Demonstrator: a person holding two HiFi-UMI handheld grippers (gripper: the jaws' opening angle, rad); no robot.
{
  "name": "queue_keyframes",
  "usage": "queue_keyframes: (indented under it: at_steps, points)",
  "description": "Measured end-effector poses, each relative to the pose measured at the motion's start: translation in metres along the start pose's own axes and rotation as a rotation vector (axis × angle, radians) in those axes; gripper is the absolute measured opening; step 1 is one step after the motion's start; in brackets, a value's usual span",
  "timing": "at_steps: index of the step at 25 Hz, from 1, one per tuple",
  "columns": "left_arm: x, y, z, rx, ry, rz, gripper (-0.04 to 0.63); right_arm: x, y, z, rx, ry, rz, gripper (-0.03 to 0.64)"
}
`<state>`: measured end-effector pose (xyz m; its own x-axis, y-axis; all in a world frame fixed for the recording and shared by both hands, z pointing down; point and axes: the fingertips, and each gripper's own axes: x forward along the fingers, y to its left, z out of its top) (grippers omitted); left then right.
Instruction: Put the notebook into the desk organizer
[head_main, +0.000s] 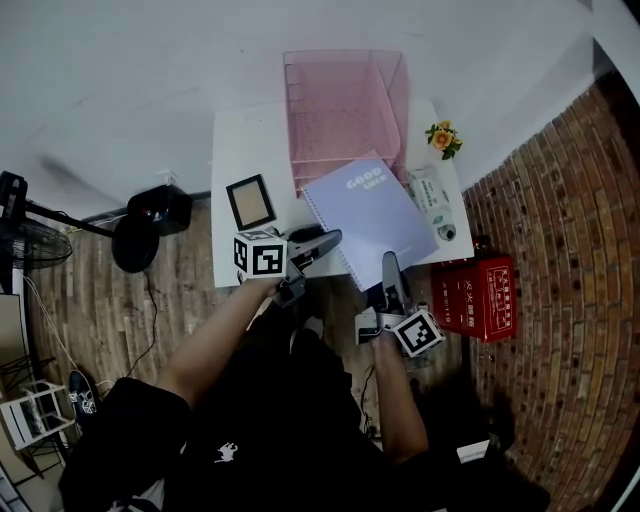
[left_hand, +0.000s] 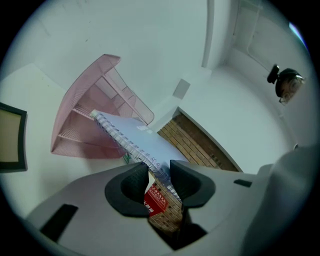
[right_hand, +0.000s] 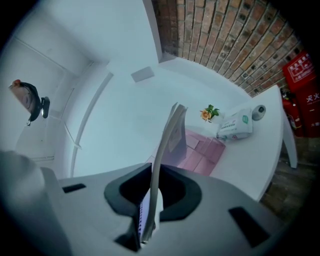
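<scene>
My left tongs (head_main: 322, 243) sit just left of the frame's centre, angled up and to the right, jaws closed on the spiral edge of the notebook (head_main: 372, 212). My left forearm (head_main: 215, 340) trails off toward the lower left. My right tongs (head_main: 390, 268) point straight up at centre right, clamped on the notebook's near edge, with my right forearm (head_main: 398, 400) below.

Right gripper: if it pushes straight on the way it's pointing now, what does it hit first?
Past the notebook that the right gripper grips, probably the pink desk organizer; the tissue pack lies off to the right. Depth is unclear.
</scene>
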<state>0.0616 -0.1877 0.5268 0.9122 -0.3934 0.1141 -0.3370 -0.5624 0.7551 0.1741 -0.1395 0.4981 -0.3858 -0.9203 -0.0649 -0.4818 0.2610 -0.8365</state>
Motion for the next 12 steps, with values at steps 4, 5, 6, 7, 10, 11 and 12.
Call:
queue_keyframes:
  at_steps: [4, 5, 6, 7, 10, 11, 12]
  points:
    - [0.002, 0.013, 0.01, 0.022, 0.031, 0.019, 0.138, 0.013, -0.008, -0.004, 0.015, -0.012, -0.003, 0.038]
    - [0.003, 0.017, 0.012, 0.027, 0.039, 0.024, 0.14, 0.017, -0.01, -0.005, 0.02, -0.015, -0.003, 0.038]
    - [0.003, 0.02, 0.015, 0.032, 0.045, 0.029, 0.14, 0.02, -0.011, -0.006, 0.025, -0.019, 0.0, 0.038]
    - [0.004, 0.023, 0.017, 0.036, 0.05, 0.031, 0.14, 0.024, -0.012, -0.006, 0.029, -0.023, 0.004, 0.04]
    - [0.005, 0.031, 0.022, 0.041, 0.062, 0.031, 0.14, 0.033, -0.019, -0.009, 0.042, -0.036, -0.001, 0.041]
    - [0.006, 0.034, 0.023, 0.041, 0.066, 0.029, 0.14, 0.034, -0.022, -0.01, 0.045, -0.039, -0.007, 0.041]
    - [0.006, 0.037, 0.023, 0.04, 0.072, 0.028, 0.14, 0.036, -0.025, -0.011, 0.048, -0.042, -0.012, 0.041]
